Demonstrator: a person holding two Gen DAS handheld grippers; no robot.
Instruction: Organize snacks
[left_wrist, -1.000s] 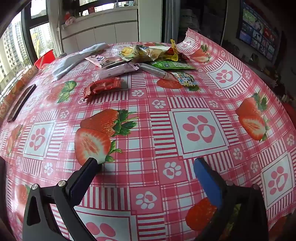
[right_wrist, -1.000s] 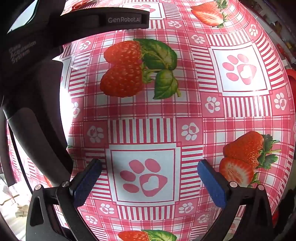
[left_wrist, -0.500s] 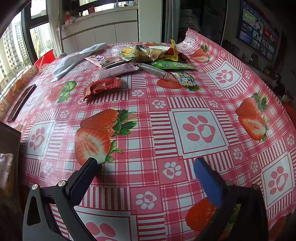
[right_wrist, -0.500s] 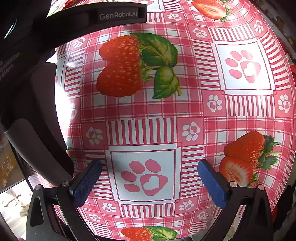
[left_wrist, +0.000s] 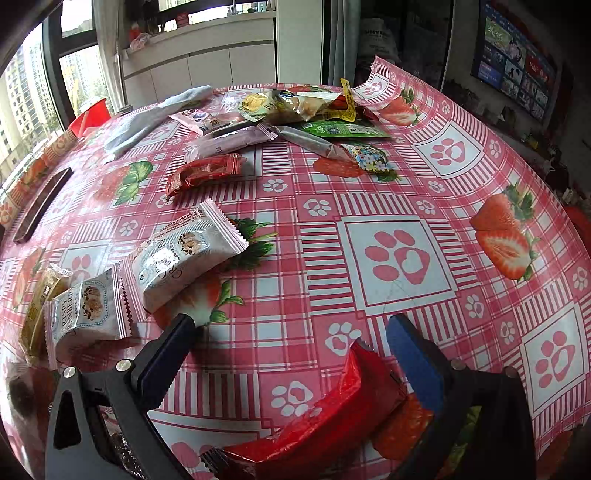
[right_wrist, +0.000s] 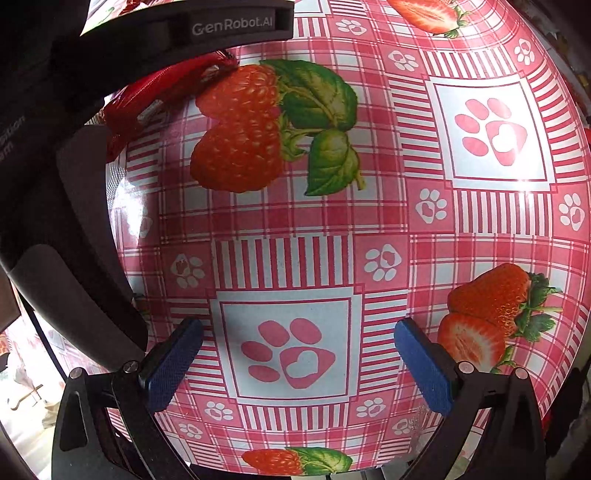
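My left gripper (left_wrist: 291, 343) is open above the strawberry tablecloth (left_wrist: 332, 243). A red snack packet (left_wrist: 332, 417) lies under it, between the jaws, not gripped. Two white crispy-snack packets lie to its left, a larger one (left_wrist: 184, 254) and a smaller one (left_wrist: 86, 314), with a yellow packet (left_wrist: 37, 306) beside them. A pile of mixed snack packets (left_wrist: 295, 110) and a small red packet (left_wrist: 203, 173) lie at the far side. My right gripper (right_wrist: 299, 350) is open and empty over a paw-print square. A red packet (right_wrist: 159, 92) shows at its upper left, under the other gripper's body.
A grey cloth (left_wrist: 155, 118) lies at the far left by a red container (left_wrist: 88, 114). A dark flat bar (left_wrist: 42, 203) lies near the left edge. The tablecloth's far right corner is curled up (left_wrist: 376, 70). The left gripper's body (right_wrist: 74, 110) fills the right wrist view's left side.
Several snack packets have appeared on the table near the left gripper: two white ones and a yellow one at left, a red one under the jaws. Both grippers stayed open and almost still.
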